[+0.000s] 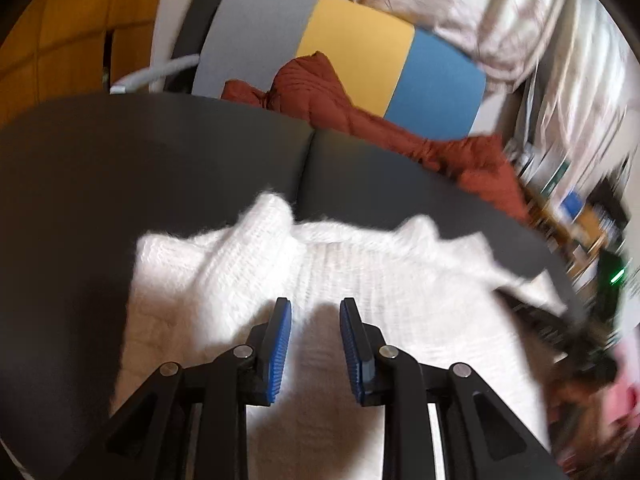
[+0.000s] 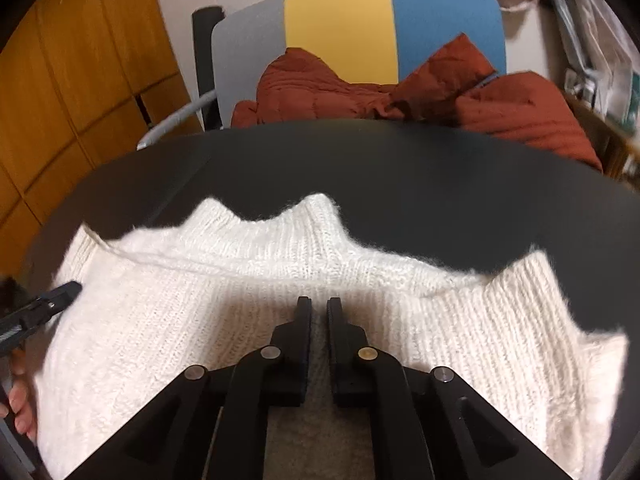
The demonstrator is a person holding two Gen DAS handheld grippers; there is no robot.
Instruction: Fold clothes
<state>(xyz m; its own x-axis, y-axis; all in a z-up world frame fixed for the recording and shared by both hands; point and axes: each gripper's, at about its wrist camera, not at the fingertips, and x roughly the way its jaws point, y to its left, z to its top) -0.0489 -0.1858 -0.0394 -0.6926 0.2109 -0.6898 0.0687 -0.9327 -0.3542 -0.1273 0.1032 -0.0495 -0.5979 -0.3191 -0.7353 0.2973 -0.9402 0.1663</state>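
A white knitted sweater [image 1: 360,280] lies spread on the dark table [image 1: 160,160], its ribbed neck edge pointing away from me. My left gripper [image 1: 315,306] hovers over the cloth with its blue pads apart and nothing between them. In the right wrist view the same sweater [image 2: 200,320] fills the near half of the table [image 2: 440,184]. My right gripper [image 2: 319,304] sits over its middle with the jaws closed together, and no fabric shows between them. A black finger [image 2: 64,292] of the left gripper rests at the sweater's left edge, with a hand [image 2: 20,404] below it.
Behind the table stands a chair [image 2: 340,28] with a grey, yellow and blue back, and a rust-red quilted jacket [image 2: 320,92] is heaped on its seat. Wooden cabinets [image 2: 80,80] are at the left. Pale curtains [image 1: 520,20] and clutter lie to the right.
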